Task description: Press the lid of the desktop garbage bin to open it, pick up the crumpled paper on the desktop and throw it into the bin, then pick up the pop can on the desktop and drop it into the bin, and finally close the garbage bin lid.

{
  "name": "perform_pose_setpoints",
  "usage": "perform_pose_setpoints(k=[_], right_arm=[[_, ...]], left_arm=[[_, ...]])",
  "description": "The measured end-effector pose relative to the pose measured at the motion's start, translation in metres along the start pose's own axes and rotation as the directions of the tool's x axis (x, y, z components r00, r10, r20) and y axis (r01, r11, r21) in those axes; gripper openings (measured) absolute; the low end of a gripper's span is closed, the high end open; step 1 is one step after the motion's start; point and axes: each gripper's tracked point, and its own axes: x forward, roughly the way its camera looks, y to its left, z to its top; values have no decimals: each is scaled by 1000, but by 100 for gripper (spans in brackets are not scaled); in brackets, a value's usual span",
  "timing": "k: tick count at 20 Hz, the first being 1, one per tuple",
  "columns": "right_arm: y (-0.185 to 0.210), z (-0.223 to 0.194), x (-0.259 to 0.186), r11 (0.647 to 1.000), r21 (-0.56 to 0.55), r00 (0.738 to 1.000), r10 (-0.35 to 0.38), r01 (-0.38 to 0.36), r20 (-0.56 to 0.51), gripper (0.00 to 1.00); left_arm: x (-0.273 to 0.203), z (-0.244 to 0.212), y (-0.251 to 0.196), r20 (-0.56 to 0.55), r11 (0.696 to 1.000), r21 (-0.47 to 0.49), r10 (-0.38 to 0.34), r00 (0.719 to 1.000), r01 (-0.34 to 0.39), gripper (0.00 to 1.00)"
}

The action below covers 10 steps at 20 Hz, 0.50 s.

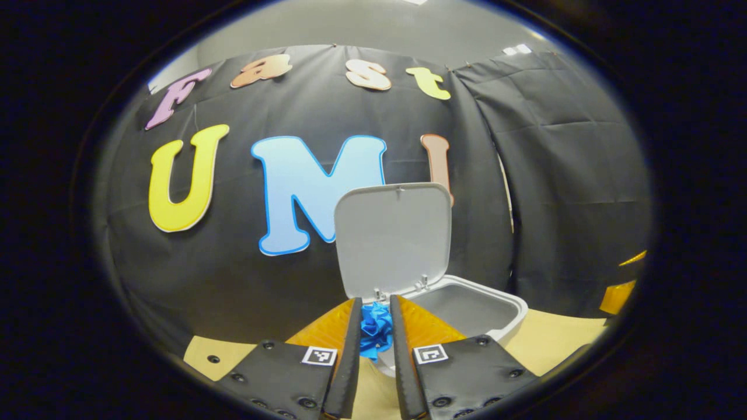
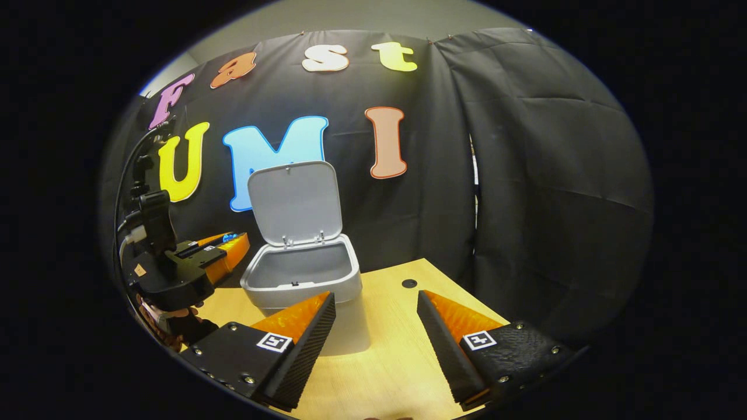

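The pale wooden table [image 2: 397, 350] carries the grey plastic desktop garbage bin [image 2: 306, 280], whose flat grey lid [image 2: 295, 201] stands upright and open. My right gripper [image 2: 373, 326] waits near the bin's front, jaws spread wide and empty. My left gripper [image 1: 374, 350] holds its jaws clenched on the crumpled blue paper [image 1: 375, 328], raised just beside the bin's rim. I judge the paper light and soft, springy enough to slip, so pinching across its middle suits it. Letting go over the opening comes next.
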Motion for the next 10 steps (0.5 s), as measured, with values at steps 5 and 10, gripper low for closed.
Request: perform_pose_setpoints(k=[5, 10], right_arm=[[-16, 2, -4, 1000, 6, 1000, -26, 26, 3, 91], [-22, 2, -2, 999, 12, 1000, -30, 30, 3, 91]], left_arm=[[11, 0, -12, -2, 1000, -6, 0, 1000, 0, 32], [15, -5, -20, -27, 1000, -1, -4, 1000, 4, 100]])
